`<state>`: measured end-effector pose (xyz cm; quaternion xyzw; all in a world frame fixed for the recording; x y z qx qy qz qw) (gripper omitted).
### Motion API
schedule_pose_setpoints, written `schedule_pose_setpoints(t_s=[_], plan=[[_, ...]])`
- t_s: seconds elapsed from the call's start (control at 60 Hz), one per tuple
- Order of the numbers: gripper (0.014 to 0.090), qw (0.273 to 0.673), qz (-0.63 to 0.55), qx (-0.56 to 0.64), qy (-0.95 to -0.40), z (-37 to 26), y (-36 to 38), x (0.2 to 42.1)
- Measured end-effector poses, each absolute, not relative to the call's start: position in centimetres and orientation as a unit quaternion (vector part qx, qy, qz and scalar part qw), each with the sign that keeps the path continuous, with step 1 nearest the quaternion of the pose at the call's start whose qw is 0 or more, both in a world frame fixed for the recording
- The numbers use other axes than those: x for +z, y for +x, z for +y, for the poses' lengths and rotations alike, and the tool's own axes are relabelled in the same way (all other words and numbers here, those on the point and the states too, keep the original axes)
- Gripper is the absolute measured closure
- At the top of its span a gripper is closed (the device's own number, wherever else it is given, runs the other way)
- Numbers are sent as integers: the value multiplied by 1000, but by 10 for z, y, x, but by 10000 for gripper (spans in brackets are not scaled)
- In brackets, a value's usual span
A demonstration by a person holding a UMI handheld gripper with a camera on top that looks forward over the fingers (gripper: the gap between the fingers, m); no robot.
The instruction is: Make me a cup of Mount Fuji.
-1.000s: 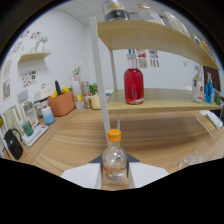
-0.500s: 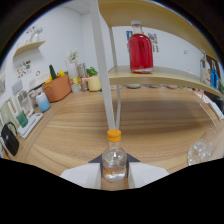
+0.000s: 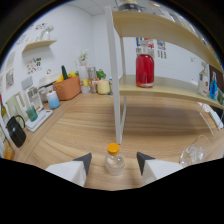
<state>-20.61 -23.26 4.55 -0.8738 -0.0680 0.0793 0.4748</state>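
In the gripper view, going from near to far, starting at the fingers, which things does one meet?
Hand-held gripper, its fingers open with the small orange-capped bottle between them → foot of the white shelf post → red-liquid bottle on the lower shelf board → back wall.

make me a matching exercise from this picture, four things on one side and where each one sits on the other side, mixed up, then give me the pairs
Things:
1. small bottle with the orange cap
2. red bottle
3. black kettle
4. clear glass

Places:
A. on the wooden shelf beyond the white post
B. between the gripper fingers, which are open
C. on the table ahead of the fingers, on the red bottle's side
D. at the table's edge, below the wall shelf

Pairs: 1-B, 2-A, 3-D, 4-C
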Motion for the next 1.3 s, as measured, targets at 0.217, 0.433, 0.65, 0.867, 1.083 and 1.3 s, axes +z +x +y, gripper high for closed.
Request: schedule_pose_setpoints(t_s=[0.217,0.433,0.65,0.867,1.083,1.3], plan=[[195,534,-68,110,-835,-261,-170,129],[200,548,-37,63,-833,-281,-66,129],[202,546,-2,27,-837,-275,34,137],[199,600,16,14,-799,-214,101,205],[239,613,0,16,-790,-143,124,216],[505,582,-7,12,-813,-104,126,184]])
